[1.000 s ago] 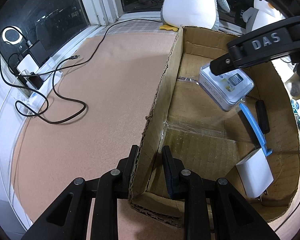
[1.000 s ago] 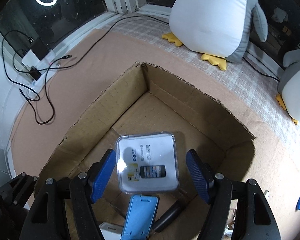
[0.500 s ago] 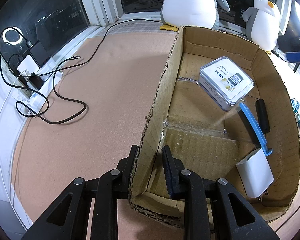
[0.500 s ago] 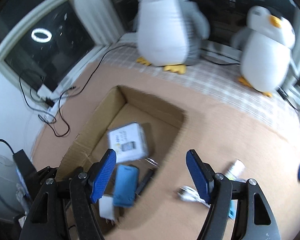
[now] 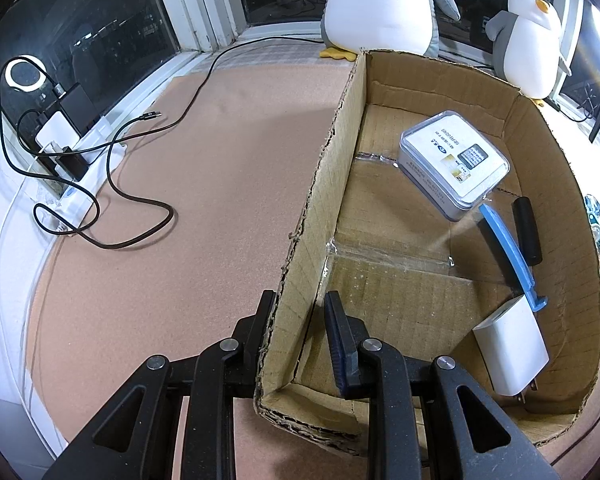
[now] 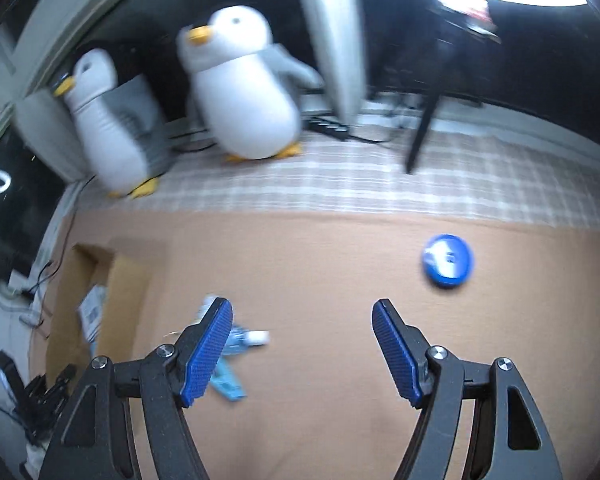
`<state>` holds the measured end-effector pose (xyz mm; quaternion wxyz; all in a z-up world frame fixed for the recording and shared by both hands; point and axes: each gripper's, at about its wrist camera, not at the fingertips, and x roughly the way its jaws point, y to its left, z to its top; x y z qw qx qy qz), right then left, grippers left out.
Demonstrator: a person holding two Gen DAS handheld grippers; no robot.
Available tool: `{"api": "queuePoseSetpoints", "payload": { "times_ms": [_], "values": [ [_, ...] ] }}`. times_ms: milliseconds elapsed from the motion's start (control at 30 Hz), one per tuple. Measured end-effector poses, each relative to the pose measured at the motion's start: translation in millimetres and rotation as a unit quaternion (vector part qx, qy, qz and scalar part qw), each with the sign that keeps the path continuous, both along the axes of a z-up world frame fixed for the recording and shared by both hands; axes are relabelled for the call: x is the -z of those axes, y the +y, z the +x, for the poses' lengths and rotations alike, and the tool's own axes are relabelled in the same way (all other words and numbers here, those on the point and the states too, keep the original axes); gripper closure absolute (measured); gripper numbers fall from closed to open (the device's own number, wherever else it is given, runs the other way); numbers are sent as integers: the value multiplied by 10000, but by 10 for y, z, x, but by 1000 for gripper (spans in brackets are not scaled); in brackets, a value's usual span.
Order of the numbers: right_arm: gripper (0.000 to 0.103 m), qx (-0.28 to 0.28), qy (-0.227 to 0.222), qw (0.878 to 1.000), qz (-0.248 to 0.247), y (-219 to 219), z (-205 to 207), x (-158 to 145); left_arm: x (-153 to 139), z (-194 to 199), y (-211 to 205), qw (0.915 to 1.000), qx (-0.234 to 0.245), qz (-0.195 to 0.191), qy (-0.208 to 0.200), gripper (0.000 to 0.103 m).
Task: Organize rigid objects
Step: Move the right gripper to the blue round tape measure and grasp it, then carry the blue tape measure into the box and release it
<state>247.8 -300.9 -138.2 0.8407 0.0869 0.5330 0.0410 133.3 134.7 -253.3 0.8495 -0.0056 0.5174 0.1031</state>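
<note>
My left gripper [image 5: 300, 312] is shut on the near left wall of an open cardboard box [image 5: 324, 184], one finger outside and one inside. In the box lie a clear-cased white box [image 5: 454, 160], a blue flat tool [image 5: 508, 248], a black cylinder [image 5: 526, 230] and a white charger [image 5: 512, 348]. My right gripper [image 6: 302, 332] is open and empty above the brown mat. A blue round disc [image 6: 447, 260] lies ahead to its right. A small blue and white pile of items [image 6: 236, 344] lies by its left finger. The box [image 6: 100, 300] shows at the left of the right wrist view.
Two plush penguins [image 6: 244, 88] stand at the back on a checked cloth [image 6: 380, 188]. Black cables [image 5: 112, 184] and a power strip [image 5: 60, 140] lie at the left by the window. Small blue-green items [image 5: 598, 220] lie right of the box.
My right gripper has let go of the clear-cased box, left it in the cardboard box, and swung up and right over the mat. My left gripper has not moved.
</note>
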Motion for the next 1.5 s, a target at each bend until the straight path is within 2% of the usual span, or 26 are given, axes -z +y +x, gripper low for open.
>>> {"api": "queuePoseSetpoints", "payload": {
  "times_ms": [233, 400, 567, 967, 1500],
  "values": [
    [34, 824, 289, 9961, -139, -791, 182, 294, -2, -21, -42, 10000, -10, 49, 19, 77],
    [34, 1125, 496, 9924, -80, -1102, 308, 518, -3, -27, -56, 10000, -4, 90, 36, 77],
    [36, 1137, 605, 9915, -179, -1115, 437, 643, -3, -23, -63, 9999, -3, 118, 60, 77],
    [54, 1031, 818, 9894, -608, -978, 747, 776, -4, -22, -68, 9999, 2, 133, 67, 77],
    [57, 916, 1111, 9851, -940, -924, 830, 936, -2, -25, -72, 9999, 5, 126, 67, 77]
  ]
}}
